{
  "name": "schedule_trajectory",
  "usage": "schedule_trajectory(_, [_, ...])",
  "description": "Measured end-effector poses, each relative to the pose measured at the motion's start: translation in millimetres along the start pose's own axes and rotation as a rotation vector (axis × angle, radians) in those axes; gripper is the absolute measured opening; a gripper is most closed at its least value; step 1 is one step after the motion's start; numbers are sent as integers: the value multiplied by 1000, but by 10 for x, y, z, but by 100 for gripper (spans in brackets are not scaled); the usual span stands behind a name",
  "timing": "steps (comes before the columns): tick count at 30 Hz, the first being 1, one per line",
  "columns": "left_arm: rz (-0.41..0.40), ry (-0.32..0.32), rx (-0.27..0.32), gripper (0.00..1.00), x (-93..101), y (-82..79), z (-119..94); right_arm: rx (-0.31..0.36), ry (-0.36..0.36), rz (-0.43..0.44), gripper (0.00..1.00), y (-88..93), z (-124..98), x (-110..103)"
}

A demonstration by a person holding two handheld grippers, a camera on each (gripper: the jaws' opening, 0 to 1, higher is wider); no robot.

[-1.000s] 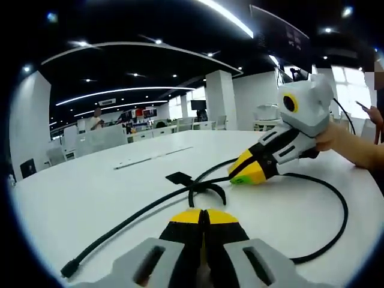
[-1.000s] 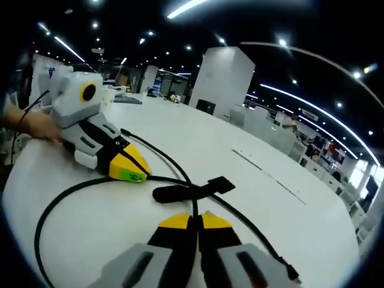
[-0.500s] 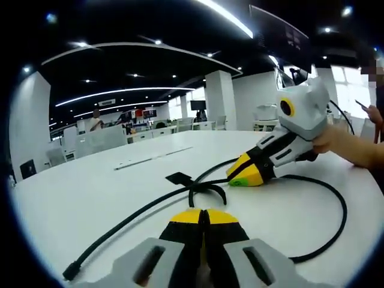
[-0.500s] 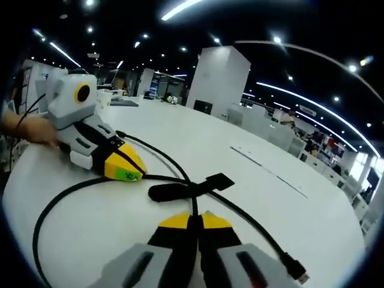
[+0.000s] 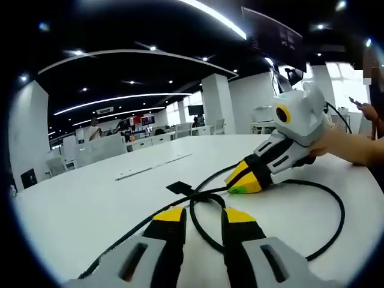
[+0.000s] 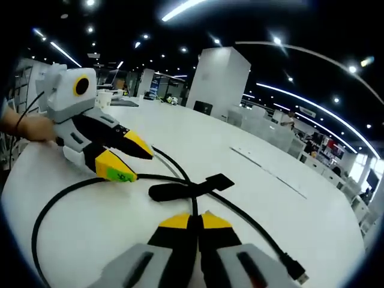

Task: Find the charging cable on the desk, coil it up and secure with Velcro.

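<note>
A black charging cable [image 5: 327, 231] [image 6: 60, 201] lies in a wide loop on the white table [image 5: 78, 204] [image 6: 180, 135]. A black Velcro strap [image 5: 179, 188] [image 6: 180, 191] is on it where its runs cross, and its plug [image 6: 295, 271] rests at the near right. My left gripper [image 5: 204, 216] is open, its yellow-tipped jaws either side of a cable bend; it shows again [image 6: 132, 161] low over the loop. My right gripper [image 6: 195, 221] is shut, and a cable run goes straight into its tips. It also appears [image 5: 240, 180] with its tip on the table at the cable.
A thin pale strip [image 5: 153, 167] [image 6: 267, 174] lies farther back on the table. The person's hand [image 5: 345, 147] [image 6: 30, 126] holds each far gripper. Beyond the table edge stand office desks, chairs and white pillars [image 6: 219, 81].
My left gripper's jaws have gone from shut to open, and it has edged closer to the cable bend. The right gripper stays shut, and the cable has not moved.
</note>
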State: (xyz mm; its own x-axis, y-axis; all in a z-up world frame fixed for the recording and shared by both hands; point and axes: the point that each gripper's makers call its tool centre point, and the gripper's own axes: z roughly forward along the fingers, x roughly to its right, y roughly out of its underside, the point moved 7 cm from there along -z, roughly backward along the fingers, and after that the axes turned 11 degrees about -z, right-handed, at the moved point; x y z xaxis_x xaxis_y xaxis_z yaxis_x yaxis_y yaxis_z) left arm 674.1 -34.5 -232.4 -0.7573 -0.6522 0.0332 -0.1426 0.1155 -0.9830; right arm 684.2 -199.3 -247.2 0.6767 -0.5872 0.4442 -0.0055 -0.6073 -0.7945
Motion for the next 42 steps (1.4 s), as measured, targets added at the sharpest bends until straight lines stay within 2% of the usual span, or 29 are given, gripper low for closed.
schedule_trajectory(3, [53,-5,-4,41,-31,-39,-24,1,0,-1,7,-1,2,4])
schedule_trajectory(6, [51,-9,-35,50,-61,-72,-61,2,-2,-3,7,-1,0,-3])
schedule_trajectory(9, [34,-12,-41,60,-70,-125,-112,0,1,-16,7,-4,0,-8])
schedule_trajectory(11, [23,-14,-80,73,-78,-133,-129,-2,2,-20,7,-3,-1,-11])
schedule_trajectory(14, [1,-17,-138,83,-124,-96,-149,-3,4,-24,7,0,-2,-10])
schedule_trajectory(19, [-37,-48,-216,83,-324,-15,-156,-5,7,-34,7,-6,-4,-9])
schedule_trajectory(22, [-148,-39,-235,83,-353,-9,-147,-7,6,-40,7,-11,-5,-10])
schedule_trajectory(24, [-163,-15,-269,83,-338,-26,-143,-10,5,-51,7,-18,-6,-14])
schedule_trajectory(28, [-142,-26,-298,83,-326,-13,-132,-14,7,-64,7,-22,-7,-14])
schedule_trajectory(33, [-127,-46,-285,84,-358,-22,-91,-15,9,-70,7,-24,-10,-19])
schedule_trajectory(36, [-123,-70,-302,83,-414,3,-82,-15,8,-75,7,-26,-10,-18])
schedule_trajectory(42, [-126,-65,-328,78,-396,35,-75,-15,8,-80,7,-28,-13,-17])
